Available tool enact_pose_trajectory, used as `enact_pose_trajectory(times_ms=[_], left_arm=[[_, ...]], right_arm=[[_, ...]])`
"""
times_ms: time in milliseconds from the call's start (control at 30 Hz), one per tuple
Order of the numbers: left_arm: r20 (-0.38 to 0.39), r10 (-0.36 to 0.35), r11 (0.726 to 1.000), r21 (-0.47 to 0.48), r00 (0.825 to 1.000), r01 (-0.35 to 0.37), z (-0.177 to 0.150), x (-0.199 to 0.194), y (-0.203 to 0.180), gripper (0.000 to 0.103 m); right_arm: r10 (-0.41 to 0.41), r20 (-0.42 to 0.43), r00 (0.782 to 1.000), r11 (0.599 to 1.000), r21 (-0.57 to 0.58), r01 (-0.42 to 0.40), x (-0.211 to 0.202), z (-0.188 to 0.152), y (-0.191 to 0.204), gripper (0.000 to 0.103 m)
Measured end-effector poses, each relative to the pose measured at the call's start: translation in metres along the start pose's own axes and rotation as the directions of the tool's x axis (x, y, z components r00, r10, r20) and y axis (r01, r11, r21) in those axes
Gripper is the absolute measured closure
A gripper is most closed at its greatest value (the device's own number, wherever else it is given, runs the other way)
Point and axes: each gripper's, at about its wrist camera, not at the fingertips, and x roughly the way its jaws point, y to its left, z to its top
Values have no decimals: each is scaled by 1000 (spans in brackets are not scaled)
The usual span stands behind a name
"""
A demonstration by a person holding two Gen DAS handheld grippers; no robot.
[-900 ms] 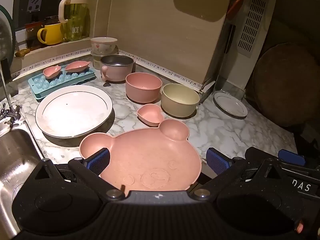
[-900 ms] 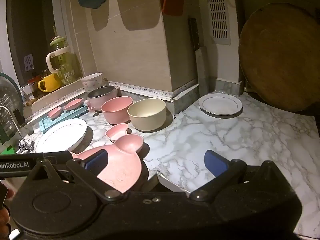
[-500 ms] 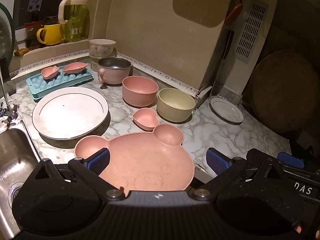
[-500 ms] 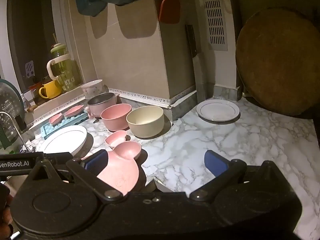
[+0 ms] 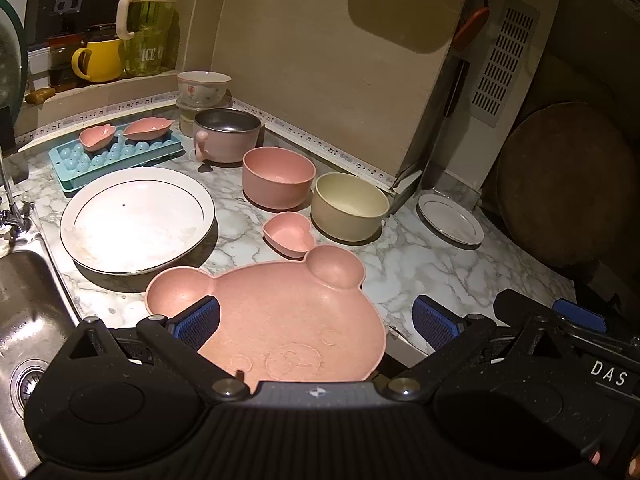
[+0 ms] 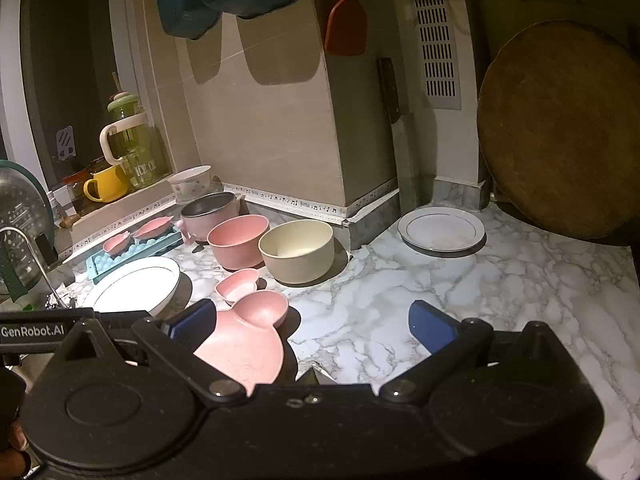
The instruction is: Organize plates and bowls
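Observation:
A pink bear-shaped plate [image 5: 288, 320] lies at the counter's front edge, under my open left gripper [image 5: 316, 318], whose blue pads hold nothing. Behind it sit a pink heart dish [image 5: 290, 234], a pink bowl [image 5: 278, 176], a cream bowl [image 5: 348, 206] and a large white plate [image 5: 136, 218]. A small white plate [image 6: 440, 229] rests at the back right. My right gripper [image 6: 312, 326] hangs open above bare marble, right of the bear plate [image 6: 244, 340]. A metal-lined pink pot [image 5: 226, 134] stands further back.
A steel sink [image 5: 24, 312] lies at the left. A teal ice tray [image 5: 116, 156] carries two pink leaf dishes. A round wooden board [image 6: 560, 128] leans at the right wall. A yellow mug [image 5: 100, 60] and green jug [image 5: 150, 28] stand on the sill.
Both grippers have drawn back and risen a little, so the dishes look smaller and further away. Neither has taken hold of anything.

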Motion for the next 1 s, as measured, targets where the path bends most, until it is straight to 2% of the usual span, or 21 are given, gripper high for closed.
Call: enact_pose_trajectory(times_ms=[1000], left_arm=[[38,-1,1000,14,999,0,3,-11,6,0]], right_arm=[[0,0,1000,1000,-6,0,0,1,4,0]])
